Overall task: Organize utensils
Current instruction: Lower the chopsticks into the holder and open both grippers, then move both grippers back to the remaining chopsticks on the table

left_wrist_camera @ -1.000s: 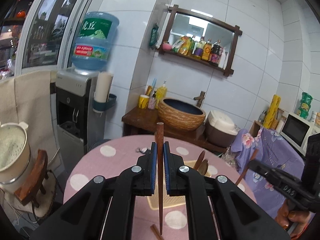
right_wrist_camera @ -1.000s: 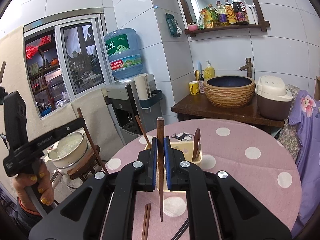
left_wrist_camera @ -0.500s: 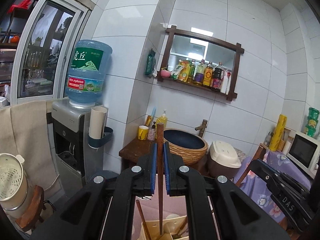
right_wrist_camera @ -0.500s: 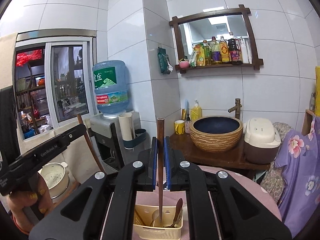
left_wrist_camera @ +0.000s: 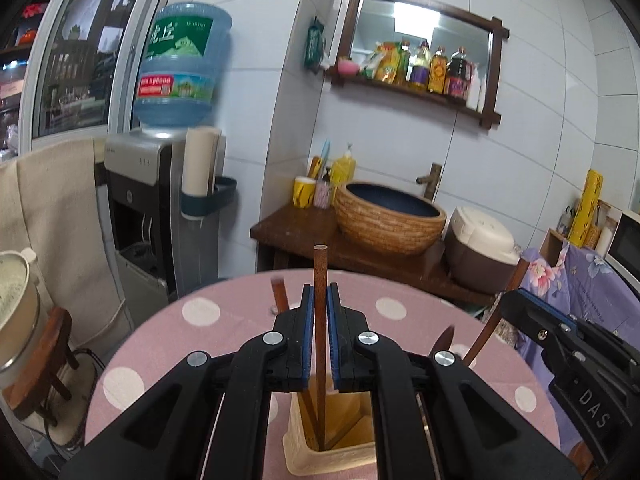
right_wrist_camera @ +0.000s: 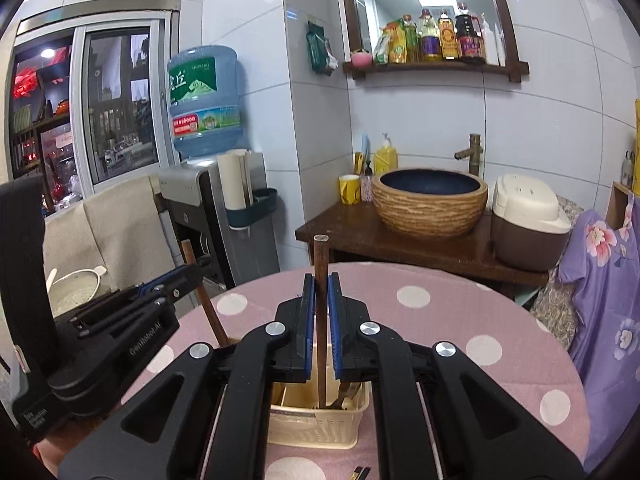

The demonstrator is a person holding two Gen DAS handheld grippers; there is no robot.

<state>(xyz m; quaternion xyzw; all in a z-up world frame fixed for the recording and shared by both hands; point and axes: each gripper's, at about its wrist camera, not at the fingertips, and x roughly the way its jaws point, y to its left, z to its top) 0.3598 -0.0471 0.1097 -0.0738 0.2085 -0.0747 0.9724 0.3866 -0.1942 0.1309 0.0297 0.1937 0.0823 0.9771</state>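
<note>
A cream utensil holder (left_wrist_camera: 332,456) stands on the pink dotted table (left_wrist_camera: 200,312). My left gripper (left_wrist_camera: 320,300) is shut on an upright brown chopstick (left_wrist_camera: 320,264), whose lower tip sits inside a holder compartment. A second chopstick (left_wrist_camera: 279,292) leans in the holder just behind. My right gripper (right_wrist_camera: 320,292) is shut on another brown chopstick (right_wrist_camera: 321,256), its lower end down in the same holder (right_wrist_camera: 316,428) beside some spoons. Each gripper shows in the other's view: the right one (left_wrist_camera: 560,340), the left one (right_wrist_camera: 120,320).
Two loose chopstick ends (right_wrist_camera: 360,472) lie on the table near its front edge. Behind the table are a water dispenser (left_wrist_camera: 160,208), a wooden counter with a woven basin (right_wrist_camera: 430,200) and a rice cooker (right_wrist_camera: 528,220). A purple floral cloth (right_wrist_camera: 604,280) hangs at the right.
Both grippers moved forward over the holder and then lowered. The two chopsticks, earlier held above the table short of the holder, now have their tips inside it.
</note>
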